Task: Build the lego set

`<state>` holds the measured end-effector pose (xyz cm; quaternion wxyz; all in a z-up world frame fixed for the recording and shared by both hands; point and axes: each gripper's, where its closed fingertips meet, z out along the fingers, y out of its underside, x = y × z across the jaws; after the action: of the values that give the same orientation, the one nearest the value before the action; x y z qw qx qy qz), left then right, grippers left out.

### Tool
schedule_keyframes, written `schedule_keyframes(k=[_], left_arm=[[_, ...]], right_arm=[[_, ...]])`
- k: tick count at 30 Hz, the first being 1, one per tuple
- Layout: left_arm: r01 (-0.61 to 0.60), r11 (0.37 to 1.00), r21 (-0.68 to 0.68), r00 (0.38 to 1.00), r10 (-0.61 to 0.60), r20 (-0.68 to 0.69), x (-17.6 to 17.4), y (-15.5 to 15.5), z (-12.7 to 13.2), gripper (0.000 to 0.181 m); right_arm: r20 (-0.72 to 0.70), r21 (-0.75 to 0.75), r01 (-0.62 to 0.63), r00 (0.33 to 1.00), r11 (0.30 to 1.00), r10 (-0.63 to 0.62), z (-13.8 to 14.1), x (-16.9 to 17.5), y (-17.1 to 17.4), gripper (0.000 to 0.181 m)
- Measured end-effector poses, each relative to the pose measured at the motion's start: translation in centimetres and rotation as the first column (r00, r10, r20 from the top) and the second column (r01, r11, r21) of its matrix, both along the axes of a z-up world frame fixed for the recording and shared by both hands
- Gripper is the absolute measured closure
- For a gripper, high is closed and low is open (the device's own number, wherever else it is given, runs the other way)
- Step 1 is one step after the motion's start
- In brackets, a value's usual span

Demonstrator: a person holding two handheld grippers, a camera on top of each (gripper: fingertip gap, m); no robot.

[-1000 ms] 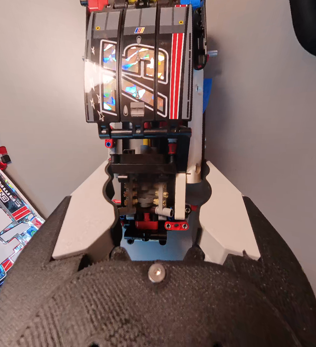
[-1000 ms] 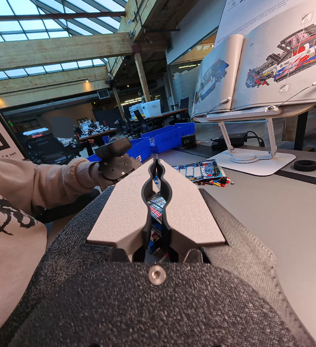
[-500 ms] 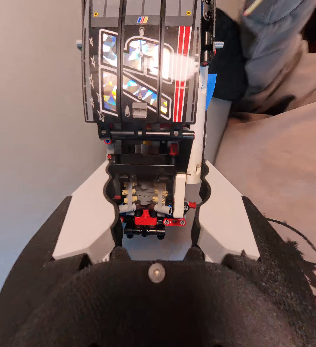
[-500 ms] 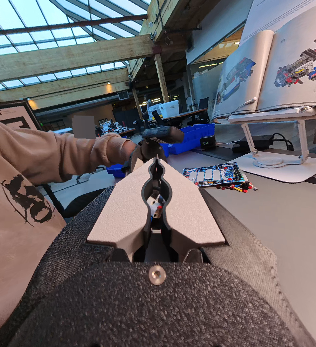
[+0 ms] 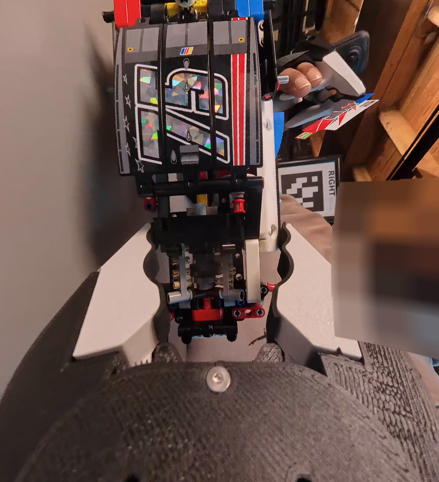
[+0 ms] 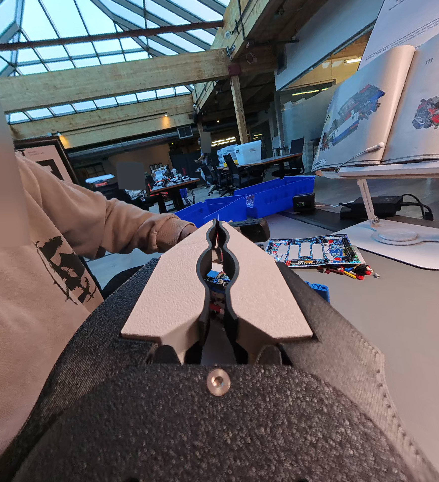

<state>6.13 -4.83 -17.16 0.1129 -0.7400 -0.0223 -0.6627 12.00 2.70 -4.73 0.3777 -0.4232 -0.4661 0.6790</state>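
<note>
My left gripper [image 5: 215, 229] is shut on the rear end of the lego car [image 5: 189, 109], a black-roofed model with a shiny holographic number sticker and red stripes. The car points away from the camera and is held off the table. My right gripper [image 6: 217, 224] is shut, with a thin sticker pinched at its tips. In the left wrist view that gripper [image 5: 325, 86] sits just right of the car and holds the red, white and blue sticker [image 5: 338, 114]. Part of the car [image 6: 218, 279] shows through the gap between the right fingers.
A sticker sheet [image 6: 315, 250] and several loose small pieces [image 6: 348, 271] lie on the grey table [image 6: 395, 326]. An open instruction booklet [image 6: 401, 104] stands on a white stand [image 6: 395, 237] at the right. Blue bins [image 6: 265, 195] are behind. A person's sleeve [image 6: 95, 221] reaches in from the left.
The left gripper has lifted and swung the car off the table towards the right. The right gripper, still shut, has come up beside the car with the sticker.
</note>
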Motion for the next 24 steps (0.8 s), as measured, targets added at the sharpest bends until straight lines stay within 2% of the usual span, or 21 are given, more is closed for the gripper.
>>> schedule_keyframes(k=[4,8,13,17,21,24], left_arm=[[-0.169,0.985,-0.017,0.98,0.17,0.102,-0.5,1.1,0.1,0.088],[-0.315,0.949,0.033,0.942,0.308,0.13,-0.9,1.8,0.2,0.087],[-0.511,0.86,0.008,0.837,0.495,0.234,-2.3,2.5,0.2,0.088],[-0.613,0.787,0.07,0.779,0.588,0.217,-2.2,2.0,0.2,0.088],[-0.719,0.69,0.086,0.69,0.693,0.208,-2.0,1.5,0.2,0.088],[-0.726,0.678,0.114,0.686,0.702,0.191,-1.2,1.0,0.3,0.088]], right_arm=[[0.016,-0.031,-0.002,1.0,1.0,0.003,-0.2,-0.9,0.2,0.181],[0.042,-0.043,0.022,0.999,0.999,-0.02,-0.8,-1.8,0.5,0.181],[0.071,-0.062,0.081,0.995,0.995,-0.077,-1.6,-2.3,1.4,0.181],[0.077,-0.059,0.147,0.987,0.987,-0.142,-1.3,-2.3,1.7,0.181],[0.078,-0.032,0.193,0.979,0.981,-0.19,-0.9,-1.9,0.9,0.181],[0.085,0.01,0.208,0.974,0.978,-0.208,-0.7,-2.0,0.0,0.181]])
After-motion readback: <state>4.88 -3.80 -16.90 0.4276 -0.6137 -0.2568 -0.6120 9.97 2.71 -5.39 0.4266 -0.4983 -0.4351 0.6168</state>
